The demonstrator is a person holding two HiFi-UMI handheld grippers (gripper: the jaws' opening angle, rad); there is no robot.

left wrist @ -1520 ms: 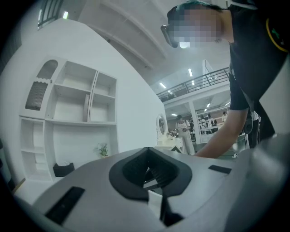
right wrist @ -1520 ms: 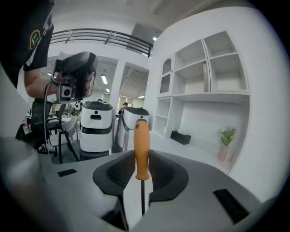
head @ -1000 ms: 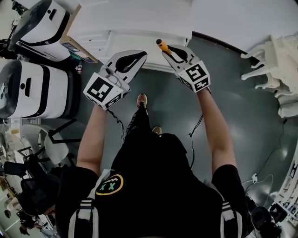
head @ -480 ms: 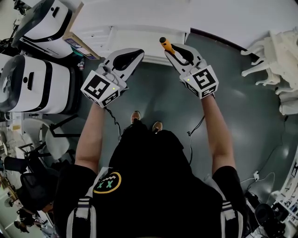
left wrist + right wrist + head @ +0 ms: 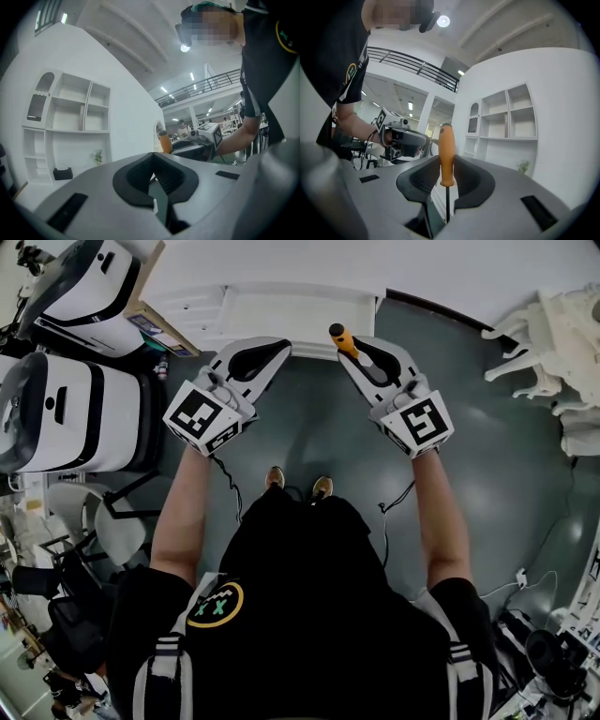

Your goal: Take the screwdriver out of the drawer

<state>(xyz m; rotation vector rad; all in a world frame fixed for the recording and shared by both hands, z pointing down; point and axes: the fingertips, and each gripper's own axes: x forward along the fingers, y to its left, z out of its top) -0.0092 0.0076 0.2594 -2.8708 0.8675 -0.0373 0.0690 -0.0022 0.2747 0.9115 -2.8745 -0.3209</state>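
Right gripper view: shows right gripper [image 5: 446, 161] clamped on screwdriver [image 5: 446, 150] by the thin shaft, orange handle sticking out past the tips, probably a pinch on the narrow part for a firm hold. Head view puts it at the front edge of white drawer unit [image 5: 281, 296], lifted clear; looks out already. Left gripper [image 5: 270, 351] pressed together, empty, likely just idling beside. No legible writing; only square markers [image 5: 199, 415] on the cubes.

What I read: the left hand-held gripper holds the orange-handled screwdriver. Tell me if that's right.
Wrong side. The right hand-held gripper holds the orange-handled screwdriver. The right gripper view shows it standing between those jaws. The left gripper view shows nothing between the jaws of the left hand-held gripper.
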